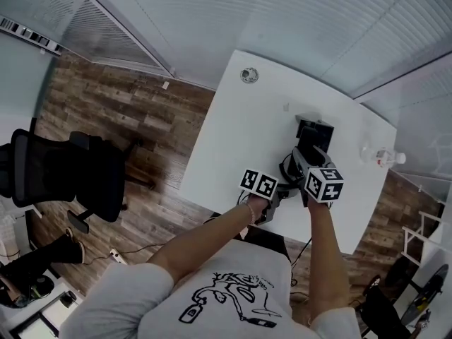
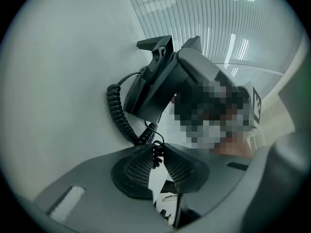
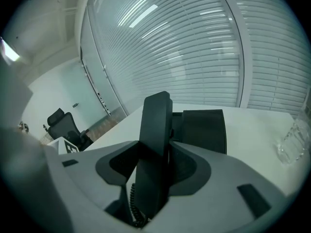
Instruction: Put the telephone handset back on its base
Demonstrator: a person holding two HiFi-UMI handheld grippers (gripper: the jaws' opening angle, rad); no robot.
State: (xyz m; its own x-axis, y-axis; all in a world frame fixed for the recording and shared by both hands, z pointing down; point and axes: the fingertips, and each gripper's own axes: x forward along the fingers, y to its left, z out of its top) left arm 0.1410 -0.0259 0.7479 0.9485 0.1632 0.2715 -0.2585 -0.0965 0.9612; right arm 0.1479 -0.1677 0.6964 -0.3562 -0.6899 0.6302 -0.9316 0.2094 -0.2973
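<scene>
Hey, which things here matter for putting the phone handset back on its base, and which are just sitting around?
For the job:
handset, gripped by the right gripper
base
cord, pinched in the left gripper

Just lying about:
bottle
chair
round cap at the table's far end

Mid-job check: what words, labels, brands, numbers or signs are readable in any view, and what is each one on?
No text can be read in any view.
T-shirt: a line drawing; any lettering is too small to read.
Marker cubes: black-and-white square patterns, no letters or numbers.
Water bottle: too small to tell whether it has a label.
Handset and base: no print visible.
</scene>
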